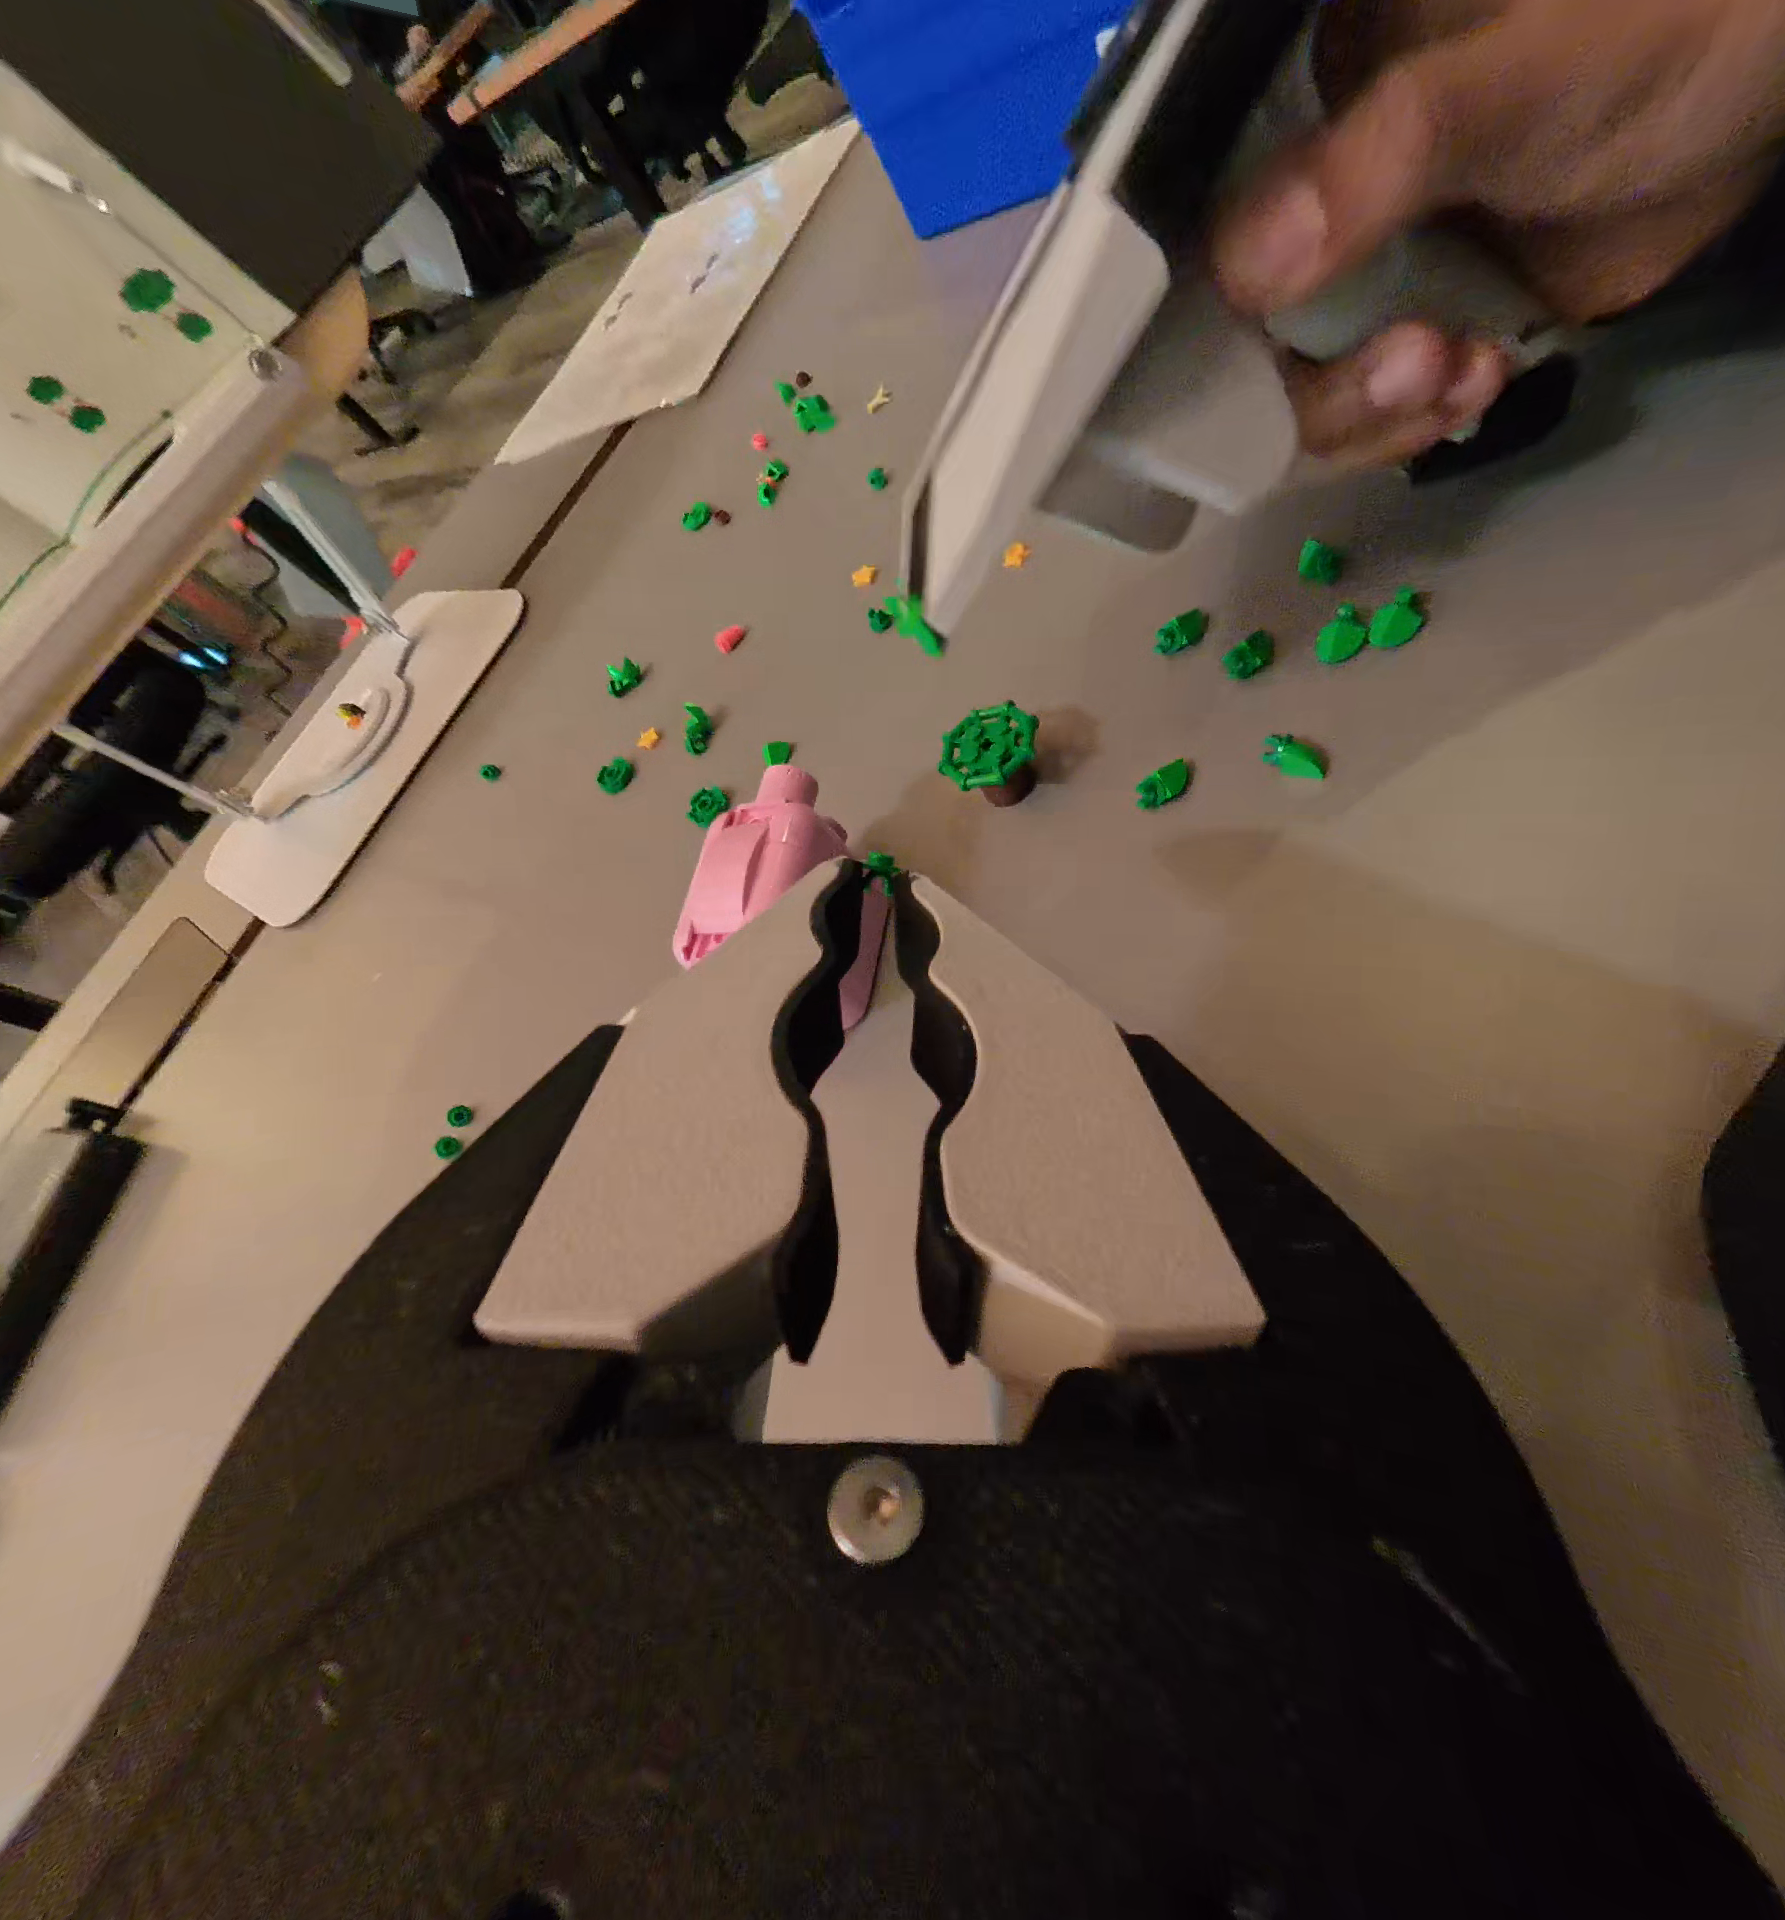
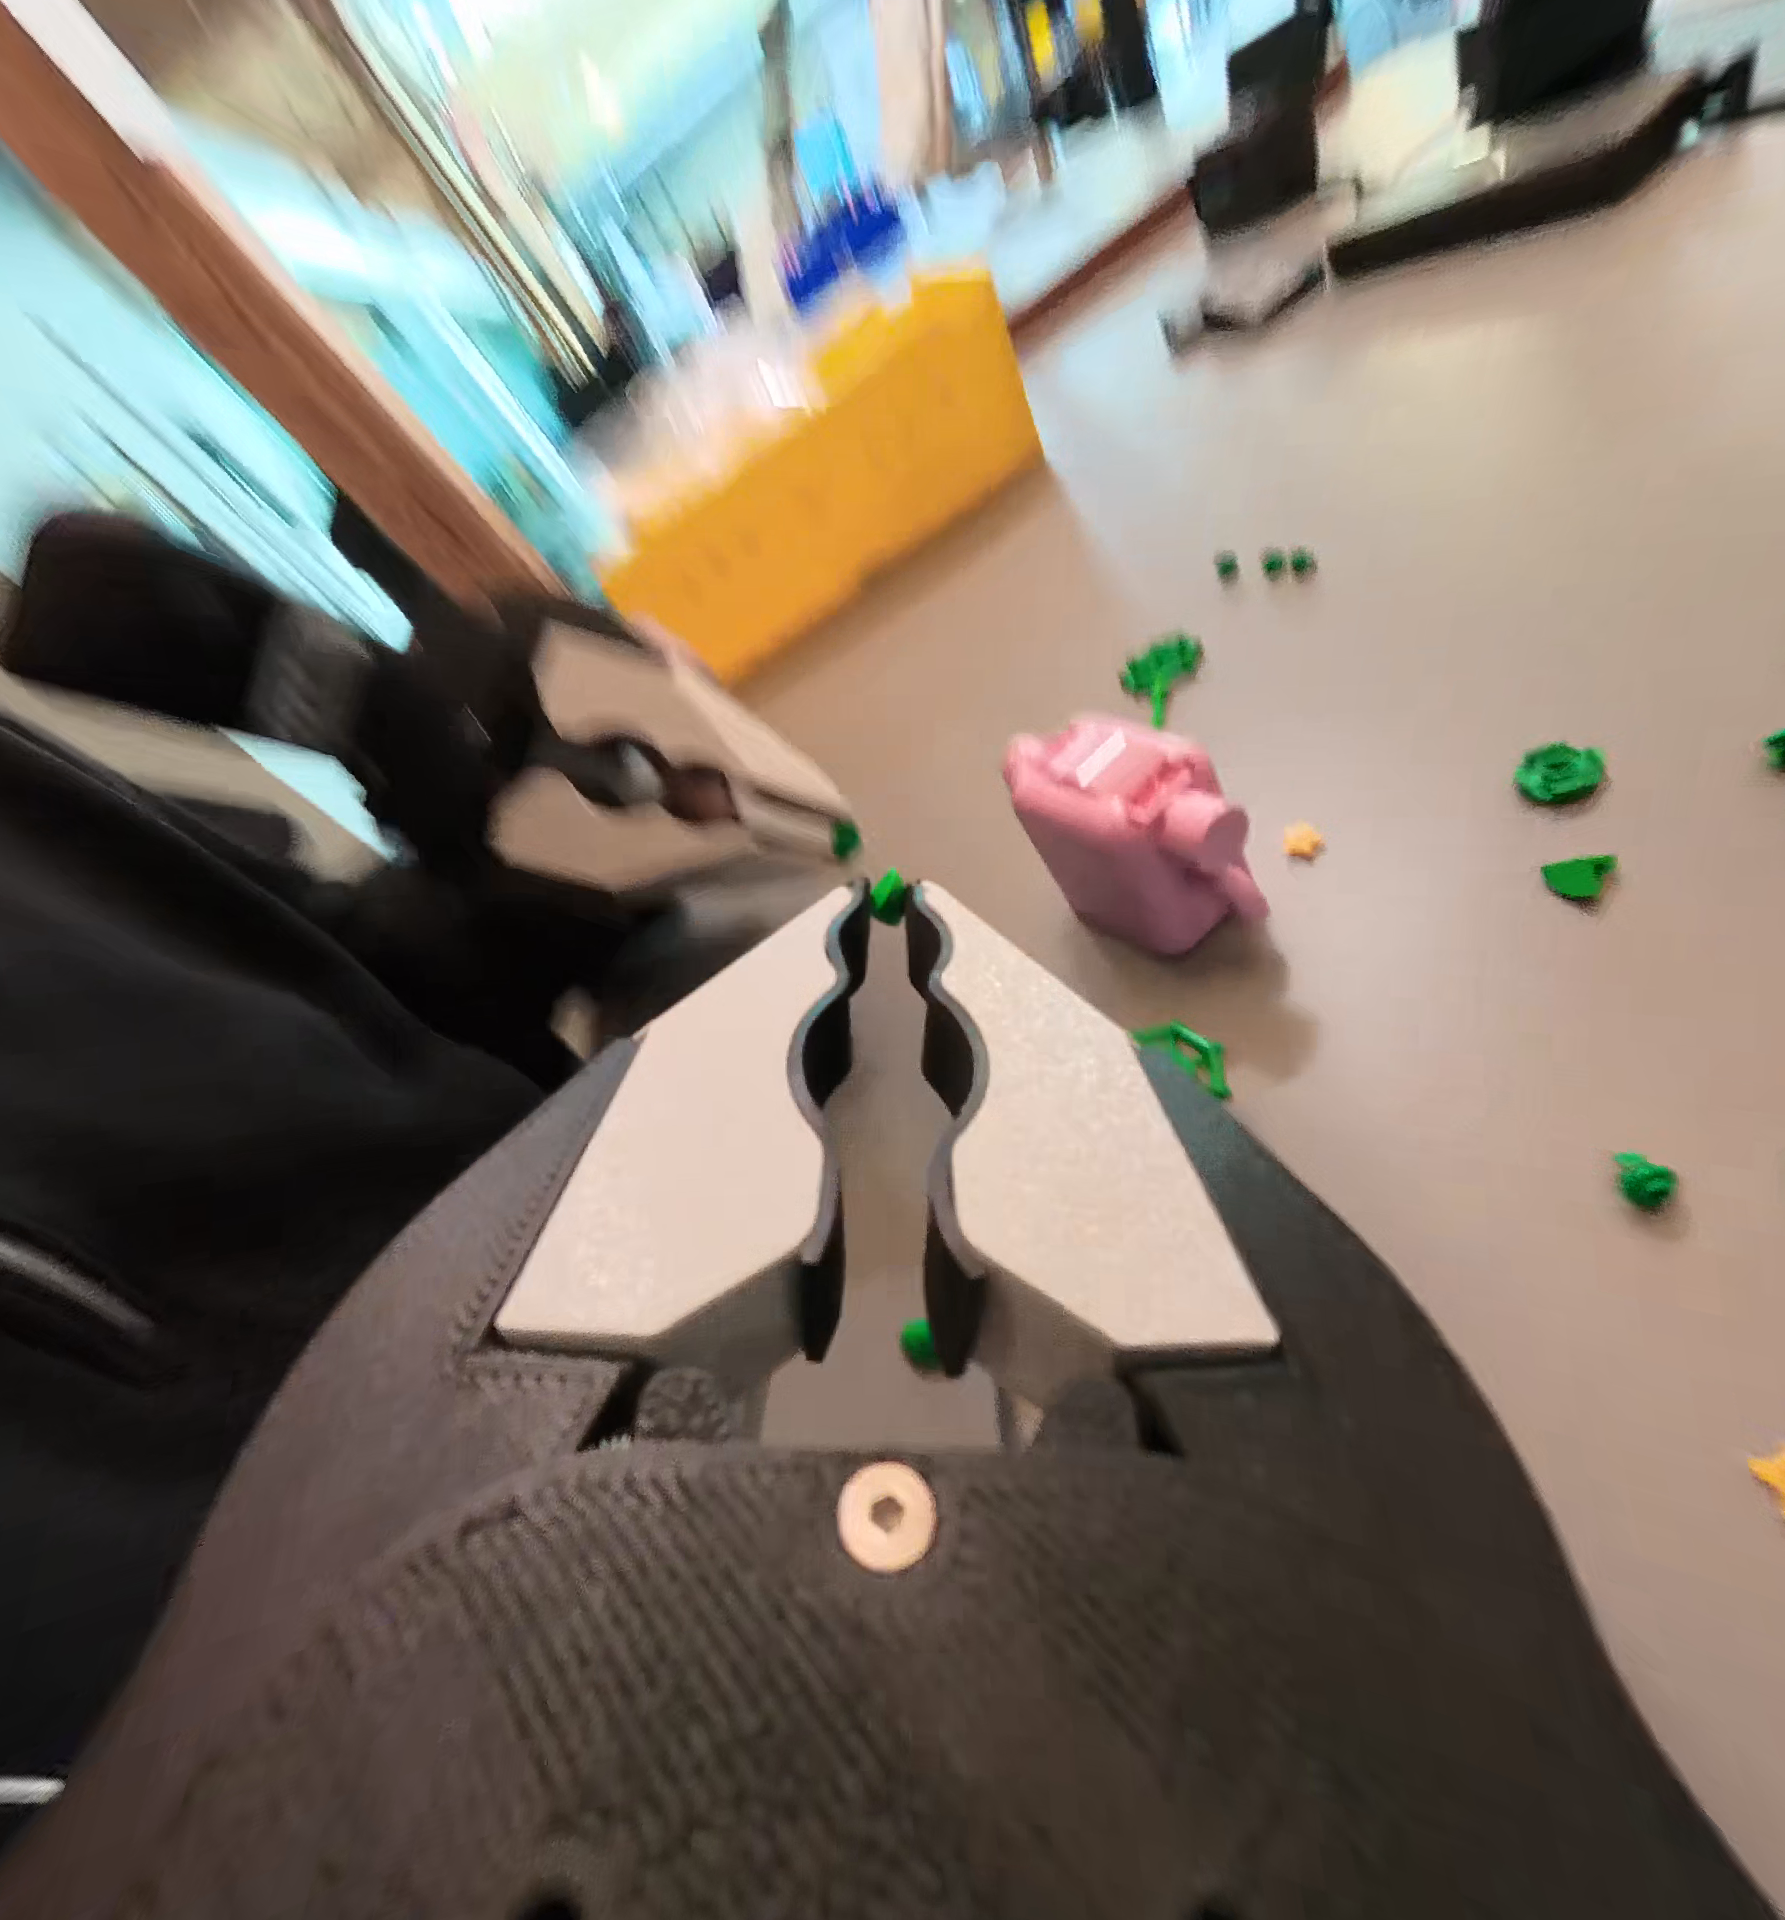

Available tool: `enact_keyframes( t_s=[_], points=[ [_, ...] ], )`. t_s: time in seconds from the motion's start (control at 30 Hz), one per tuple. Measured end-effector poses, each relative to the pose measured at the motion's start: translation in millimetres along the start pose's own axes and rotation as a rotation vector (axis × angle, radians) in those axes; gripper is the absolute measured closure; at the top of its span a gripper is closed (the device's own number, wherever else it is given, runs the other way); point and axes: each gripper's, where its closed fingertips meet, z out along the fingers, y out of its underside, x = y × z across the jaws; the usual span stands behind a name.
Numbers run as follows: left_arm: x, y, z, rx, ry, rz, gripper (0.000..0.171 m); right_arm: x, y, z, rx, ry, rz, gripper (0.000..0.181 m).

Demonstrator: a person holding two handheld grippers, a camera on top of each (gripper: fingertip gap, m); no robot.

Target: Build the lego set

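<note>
My left gripper (image 1: 880,881) is shut on a small green piece (image 1: 880,862), held just above the table beside a pink watering can (image 1: 753,873). It also shows in the right wrist view (image 2: 834,831), blurred. My right gripper (image 2: 888,906) is shut on a small green leafy piece (image 2: 888,894). In the left wrist view the right gripper (image 1: 919,615) hangs over the table's middle with its green piece (image 1: 914,629) at the tips, a hand on its handle. The pink watering can (image 2: 1127,831) lies to the right of both grippers. A green round web piece on a brown pot (image 1: 987,750) stands nearby.
Several loose green, orange and pink pieces (image 1: 1246,655) lie scattered across the grey table (image 1: 1387,987). A white paper sheet (image 1: 680,312) and a blue box (image 1: 950,104) are at the far end. A white stand base (image 1: 368,748) sits at left. A yellow bin (image 2: 826,499) stands behind.
</note>
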Motion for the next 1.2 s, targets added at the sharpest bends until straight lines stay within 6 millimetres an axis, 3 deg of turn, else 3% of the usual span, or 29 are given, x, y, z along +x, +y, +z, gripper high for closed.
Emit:
enact_keyframes(
  t_s=[0.1, 0.2, 0.37, 0.57, 0.7, 0.93, 1.07, 1.2],
  points=[
    [-2, 5, 3, 0.003, 0.014, -0.058, 0.169, 27, 15, -7, -0.122, 0.19, -0.15, 0.176],
    [1, 9, 5, -0.007, 0.039, -0.085, 0.169, 61, 19, -37, -0.199, 0.384, -0.227, 0.176],
    [1, 16, 6, -0.035, 0.038, -0.08, 0.169, 92, 42, -91, -0.438, 0.599, -0.274, 0.176],
    [4, 20, 11, -0.055, 0.052, -0.085, 0.169, 84, 74, -120, -0.755, 0.604, -0.266, 0.176],
    [6, 20, 15, -0.054, 0.054, -0.082, 0.169, 85, 79, -123, -0.841, 0.616, -0.319, 0.176],
    [5, 22, 14, -0.051, 0.05, -0.087, 0.169, 86, 78, -122, -0.835, 0.626, -0.344, 0.175],
    [4, 21, 14, -0.04, 0.057, -0.104, 0.169, 85, 75, -122, -0.808, 0.626, -0.336, 0.16],
    [6, 17, 14, -0.022, 0.06, -0.107, 0.169, 74, 47, -117, -0.617, 0.6, -0.327, 0.151]
  ],
)
